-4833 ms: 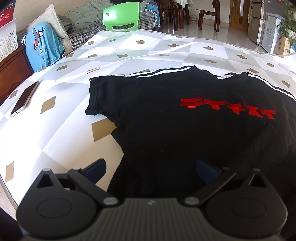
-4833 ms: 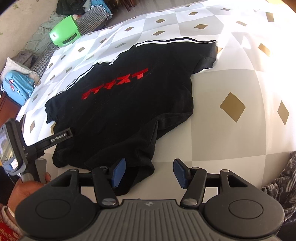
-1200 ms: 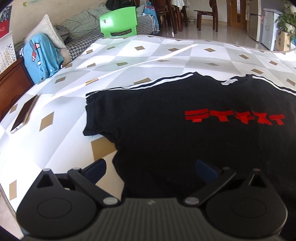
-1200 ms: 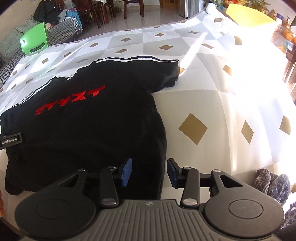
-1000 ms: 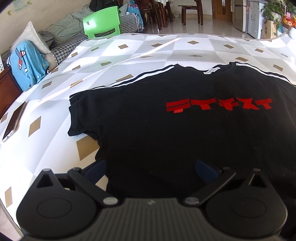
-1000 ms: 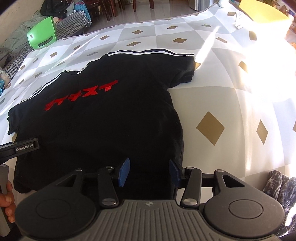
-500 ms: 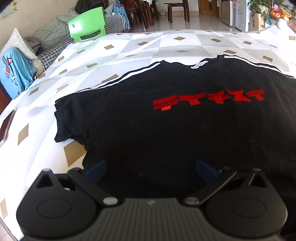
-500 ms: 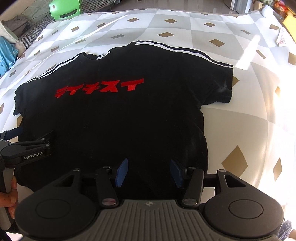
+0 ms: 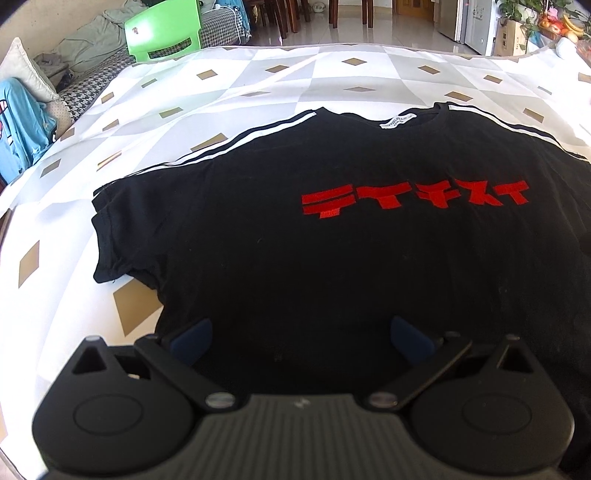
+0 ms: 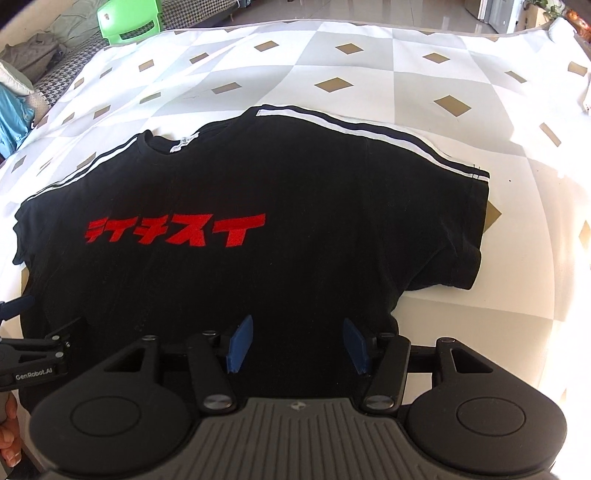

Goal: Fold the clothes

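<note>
A black T-shirt (image 9: pixel 295 258) (image 10: pixel 295 229) with red lettering and white shoulder stripes lies flat, front up, on the patterned cloth (image 9: pixel 314 81) (image 10: pixel 369 74). My left gripper (image 9: pixel 301 334) hovers open over the shirt's lower left part, near the left sleeve (image 9: pixel 114 236). My right gripper (image 10: pixel 297 343) is open over the lower right part, with the right sleeve (image 10: pixel 458 236) ahead to its right. Neither holds fabric. The left gripper also shows at the lower left edge of the right wrist view, held by a hand (image 10: pixel 9 435).
A green plastic chair (image 9: pixel 162 31) and a sofa with clothes and pillows stand beyond the far left edge. A blue garment (image 9: pixel 22 122) hangs at the left. Bare patterned cloth surrounds the shirt. Chairs and a fridge stand far back.
Both grippers have moved inward and forward over the shirt, from its bottom corners toward the body. The shirt now lies smoother and centred in both views. Both jaws stay open.
</note>
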A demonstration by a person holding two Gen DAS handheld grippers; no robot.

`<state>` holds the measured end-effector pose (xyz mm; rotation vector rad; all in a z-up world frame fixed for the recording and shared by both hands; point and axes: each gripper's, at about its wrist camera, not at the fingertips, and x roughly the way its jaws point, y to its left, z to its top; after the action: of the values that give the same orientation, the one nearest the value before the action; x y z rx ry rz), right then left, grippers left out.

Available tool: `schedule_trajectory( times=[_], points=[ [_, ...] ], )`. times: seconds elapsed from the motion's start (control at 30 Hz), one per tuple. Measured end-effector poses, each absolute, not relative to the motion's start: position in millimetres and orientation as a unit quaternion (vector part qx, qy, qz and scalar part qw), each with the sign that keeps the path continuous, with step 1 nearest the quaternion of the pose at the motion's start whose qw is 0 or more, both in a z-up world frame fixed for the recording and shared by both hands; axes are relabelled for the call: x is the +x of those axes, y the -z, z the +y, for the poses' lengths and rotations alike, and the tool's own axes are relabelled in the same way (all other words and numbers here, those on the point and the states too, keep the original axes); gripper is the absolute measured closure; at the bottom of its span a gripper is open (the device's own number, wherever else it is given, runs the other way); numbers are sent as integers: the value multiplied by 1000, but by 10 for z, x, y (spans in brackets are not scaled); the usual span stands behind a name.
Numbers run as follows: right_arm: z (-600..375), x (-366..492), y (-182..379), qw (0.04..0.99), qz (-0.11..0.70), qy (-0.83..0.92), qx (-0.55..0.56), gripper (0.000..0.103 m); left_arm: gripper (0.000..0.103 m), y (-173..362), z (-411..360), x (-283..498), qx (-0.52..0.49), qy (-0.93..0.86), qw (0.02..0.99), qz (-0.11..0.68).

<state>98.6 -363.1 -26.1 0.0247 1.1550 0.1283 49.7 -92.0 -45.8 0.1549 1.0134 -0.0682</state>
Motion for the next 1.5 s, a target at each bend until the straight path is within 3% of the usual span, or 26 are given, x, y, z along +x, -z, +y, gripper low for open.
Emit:
schedule_trajectory(
  times=[0.5, 0.73, 0.93, 1.5],
  points=[
    [-3535, 1190, 371, 838, 542, -65, -1, 42, 0, 476, -817, 769, 49, 58, 849, 523],
    [-3436, 1123, 215, 865, 497, -63, -44, 42, 0, 422, -915, 738, 83, 52, 840, 534],
    [-3445, 1240, 384, 842, 535, -50, -45, 42, 0, 422, -946, 775, 84, 58, 841, 531],
    [-3406, 1293, 451, 852, 522, -34, -28, 28, 0, 514, -875, 892, 31, 49, 852, 520]
  ],
)
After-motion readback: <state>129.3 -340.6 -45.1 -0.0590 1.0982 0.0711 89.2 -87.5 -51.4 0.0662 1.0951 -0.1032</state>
